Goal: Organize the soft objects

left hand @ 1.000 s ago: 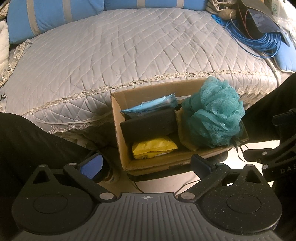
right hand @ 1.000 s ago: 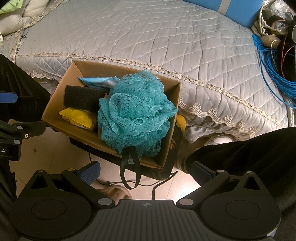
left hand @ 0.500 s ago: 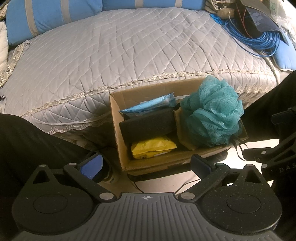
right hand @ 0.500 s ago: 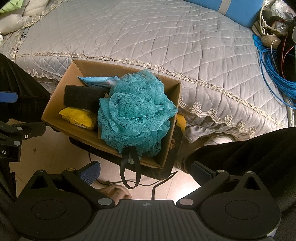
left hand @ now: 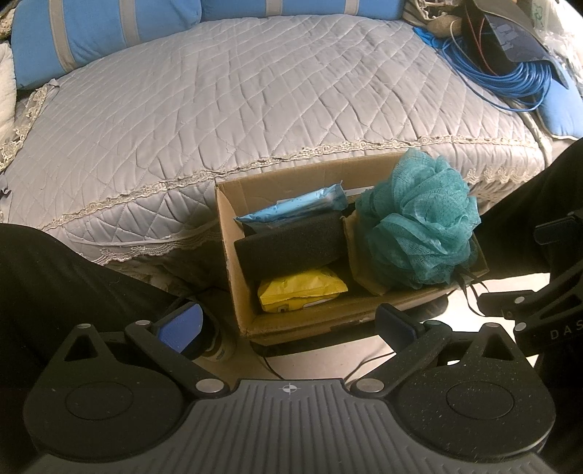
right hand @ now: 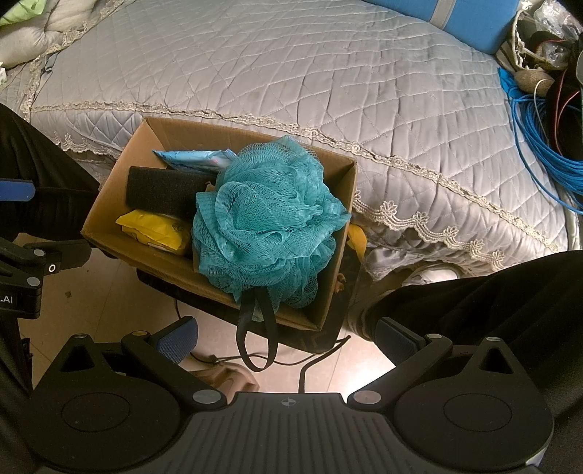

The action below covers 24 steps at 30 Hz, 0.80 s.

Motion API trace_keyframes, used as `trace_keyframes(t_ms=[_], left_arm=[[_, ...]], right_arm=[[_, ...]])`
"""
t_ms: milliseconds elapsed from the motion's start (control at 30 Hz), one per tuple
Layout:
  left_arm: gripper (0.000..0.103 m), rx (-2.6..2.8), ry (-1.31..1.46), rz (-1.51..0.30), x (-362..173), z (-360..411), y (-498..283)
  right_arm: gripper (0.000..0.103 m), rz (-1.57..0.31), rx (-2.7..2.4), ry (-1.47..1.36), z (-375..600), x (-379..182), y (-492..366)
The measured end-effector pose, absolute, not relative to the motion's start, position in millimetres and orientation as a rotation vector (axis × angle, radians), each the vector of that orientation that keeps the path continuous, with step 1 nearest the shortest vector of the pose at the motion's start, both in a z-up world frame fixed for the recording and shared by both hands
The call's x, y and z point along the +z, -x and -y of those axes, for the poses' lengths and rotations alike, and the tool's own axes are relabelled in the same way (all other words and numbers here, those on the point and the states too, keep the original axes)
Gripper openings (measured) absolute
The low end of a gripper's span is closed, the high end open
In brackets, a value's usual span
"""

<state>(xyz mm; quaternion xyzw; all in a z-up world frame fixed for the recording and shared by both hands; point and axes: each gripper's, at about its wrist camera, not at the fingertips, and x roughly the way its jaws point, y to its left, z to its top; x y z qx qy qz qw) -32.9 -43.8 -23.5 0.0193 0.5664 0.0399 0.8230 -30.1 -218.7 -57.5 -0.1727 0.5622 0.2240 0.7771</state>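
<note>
while both tools gape empty, frilly mesh loofah (right hand: 267,218) fills corrugated cardboard box (right hand: 109,204).

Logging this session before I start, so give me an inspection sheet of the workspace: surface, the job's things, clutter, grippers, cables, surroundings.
Surface: grey quilted bedspread, bare in the middle; pale floor below.
Job's things: cardboard box beside the bed holds a teal mesh loofah, black foam block, yellow packet and light blue packet.
Clutter: nothing seen loose on the bedspread's middle.
Grippers: left gripper and right gripper both open, empty, short of the box.
Cables: blue cable coil at the bed's far corner; thin black cord on the floor.
Surroundings: blue striped pillows; person's dark trousers at both sides.
</note>
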Motion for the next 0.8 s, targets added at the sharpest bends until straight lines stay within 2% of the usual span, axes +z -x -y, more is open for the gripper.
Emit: trace_keyframes(t_ms=[800], left_arm=[[0.103, 0.086, -0.043, -1.208, -23.7, 43.2, 32.7]], right_arm=[[0.103, -1.216, 0.484, 0.371, 218.0, -57.6, 30.1]])
